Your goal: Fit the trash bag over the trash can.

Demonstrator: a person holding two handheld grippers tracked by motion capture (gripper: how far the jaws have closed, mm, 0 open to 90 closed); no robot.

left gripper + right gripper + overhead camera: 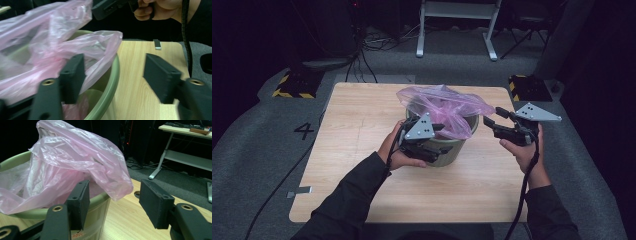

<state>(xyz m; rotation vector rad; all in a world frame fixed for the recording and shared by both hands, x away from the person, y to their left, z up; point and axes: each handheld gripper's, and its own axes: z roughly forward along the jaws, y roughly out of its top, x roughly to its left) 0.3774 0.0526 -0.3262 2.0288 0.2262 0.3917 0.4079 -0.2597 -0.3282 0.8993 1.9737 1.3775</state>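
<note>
The bin (447, 147) stands upright on the surface (357, 150), toward the far half and near the middle of its width. It is olive green and round. A pink bag (442, 107) sits in the bin mouth; its upper part bulges above the rim and hangs loosely over the rim on the side toward the right tool. The bag is crumpled and not drawn tight around the rim.

The left tool (432, 137) is at the near-left side of the bin, held in the left hand (399, 150). In the left gripper view its jaws stand apart: one jaw lies over the bin opening against the bag film, the other lies outside the bin above bare surface. The bin rim (110, 82) runs between them. The pads do not press on anything, so the tool is released.

The right tool (494, 120) is just beside the bin on its right, held in the right hand (524, 147), clear of the surface. In the right gripper view its jaws stand apart; the left jaw is in front of the bin wall below the rim, the right jaw is off to the side over the surface. The hanging bag edge (120, 190) lies beyond the gap, not clamped. This tool is released as well.
</note>
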